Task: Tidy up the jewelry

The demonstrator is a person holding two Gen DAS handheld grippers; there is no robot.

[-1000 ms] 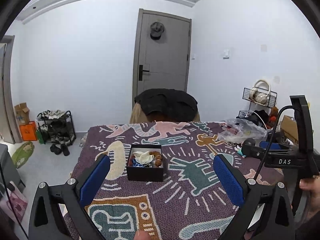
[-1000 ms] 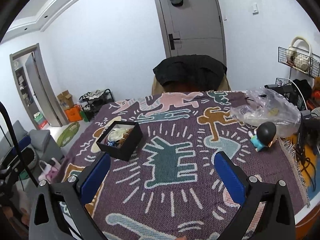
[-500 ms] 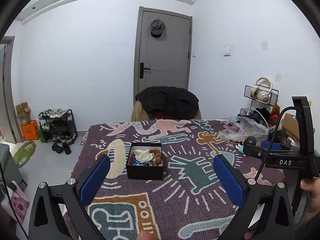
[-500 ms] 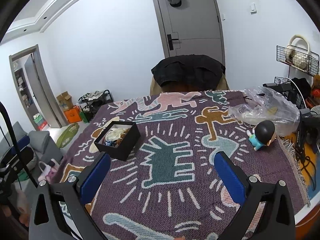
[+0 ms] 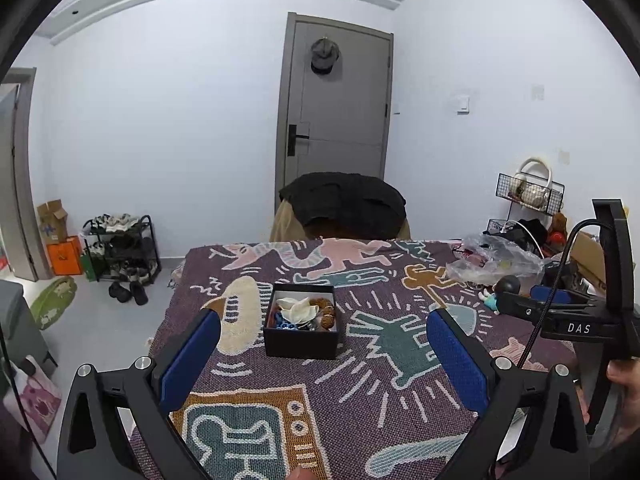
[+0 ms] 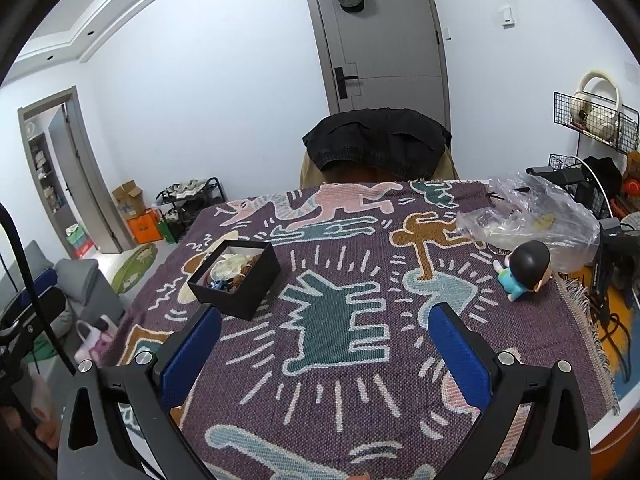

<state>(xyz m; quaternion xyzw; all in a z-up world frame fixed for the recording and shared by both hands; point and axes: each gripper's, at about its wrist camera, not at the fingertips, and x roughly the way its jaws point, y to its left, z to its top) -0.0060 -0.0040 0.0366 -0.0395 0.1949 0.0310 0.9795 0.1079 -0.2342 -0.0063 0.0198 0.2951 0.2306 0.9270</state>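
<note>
Both hand-held grippers, left point(image 5: 323, 348) and right point(image 6: 325, 350), are staying released and empty, drifting slightly back while the square black cardboard box point(image 5: 302, 327) of mixed jewelry is sitting ahead on the table.

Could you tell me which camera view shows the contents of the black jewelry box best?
The left wrist view: the black jewelry box sits centred, its contents visible. In the right wrist view the box lies off left, at an angle, its near wall hiding part.
</note>
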